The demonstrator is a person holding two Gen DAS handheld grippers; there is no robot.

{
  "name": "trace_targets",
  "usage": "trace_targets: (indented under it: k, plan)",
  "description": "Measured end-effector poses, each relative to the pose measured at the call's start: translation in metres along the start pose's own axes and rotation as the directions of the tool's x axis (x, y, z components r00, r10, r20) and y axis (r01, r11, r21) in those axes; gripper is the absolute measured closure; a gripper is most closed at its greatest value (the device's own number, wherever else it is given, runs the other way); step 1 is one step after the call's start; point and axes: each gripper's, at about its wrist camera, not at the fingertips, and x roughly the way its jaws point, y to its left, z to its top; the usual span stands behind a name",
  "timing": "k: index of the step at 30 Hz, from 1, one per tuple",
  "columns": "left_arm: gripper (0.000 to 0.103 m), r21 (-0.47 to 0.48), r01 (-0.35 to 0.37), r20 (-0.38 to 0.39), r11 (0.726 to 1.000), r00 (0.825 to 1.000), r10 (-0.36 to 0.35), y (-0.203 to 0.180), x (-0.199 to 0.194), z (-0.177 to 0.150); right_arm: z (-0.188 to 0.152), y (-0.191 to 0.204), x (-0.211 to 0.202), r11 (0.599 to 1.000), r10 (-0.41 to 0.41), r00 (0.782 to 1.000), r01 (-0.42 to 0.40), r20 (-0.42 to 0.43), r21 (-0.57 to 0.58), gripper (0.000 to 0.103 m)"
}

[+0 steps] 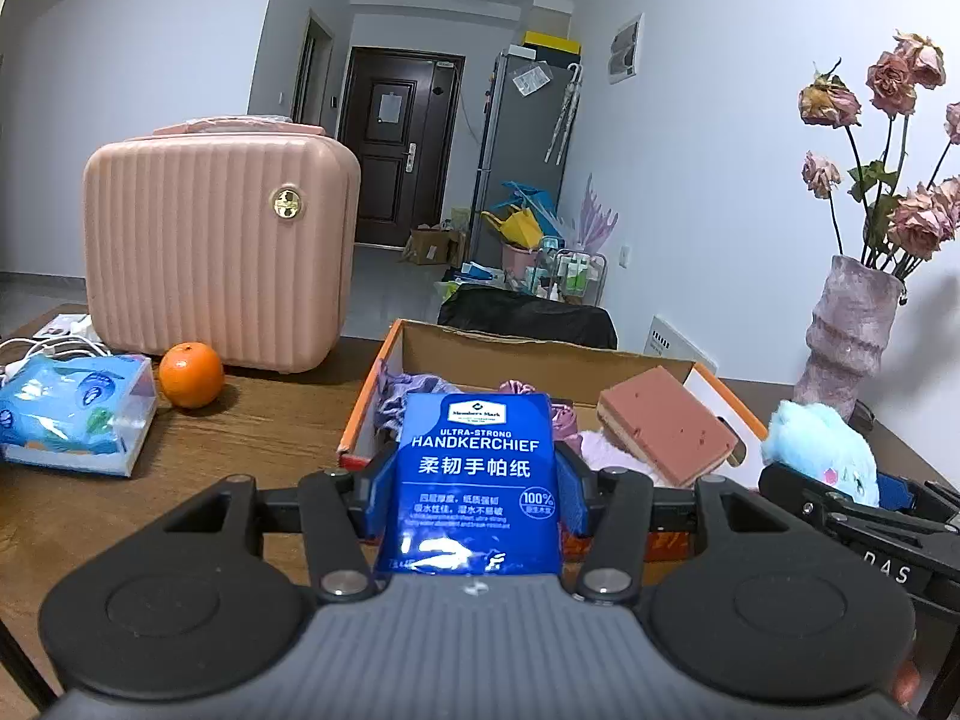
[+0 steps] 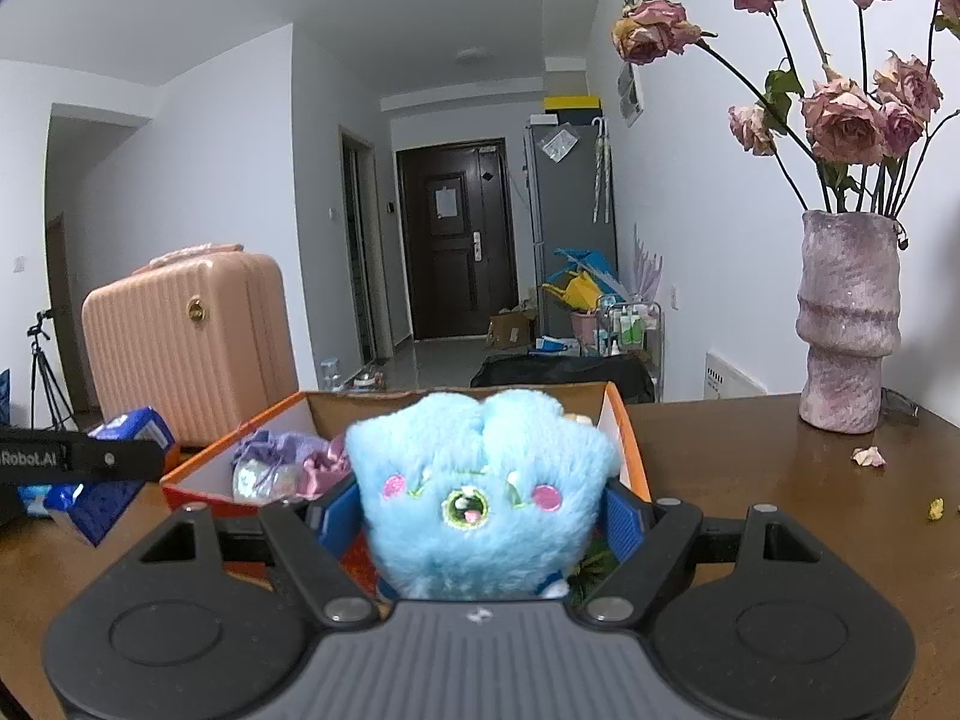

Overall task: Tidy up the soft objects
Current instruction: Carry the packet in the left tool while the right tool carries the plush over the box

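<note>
1. The left gripper (image 1: 478, 480) is clamped on a blue tissue pack (image 1: 478, 483) (white "HANDKERCHIEF" lettering), held upright at the near edge of the box (image 1: 540, 354).
2. The right gripper (image 2: 480, 513) squeezes a fluffy light-blue plush (image 2: 480, 480) with pink cheeks, just before the box.
3. Inside the box lie a pink sponge (image 1: 666, 426) and purple cloth (image 1: 408, 396).

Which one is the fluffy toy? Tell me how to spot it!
Find the open orange cardboard box on the brown wooden table. Right in front of it, the right claw is squeezing the plush toy. It is the only sky-blue furry thing, with pink cheeks and one round green eye, unlike the flat blue handkerchief pack in the left claw.
</note>
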Motion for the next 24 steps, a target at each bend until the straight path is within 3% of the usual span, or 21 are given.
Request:
trace_targets:
  k: [24]
  plan:
    - [0.05, -0.026, 0.006, 0.019, 1.0, 1.0, -0.006, -0.01, 0.076, 0.036, 0.023, 0.002, 0.078, 1.0, -0.02, 0.999, 0.02, 0.026, 0.01, 0.025]
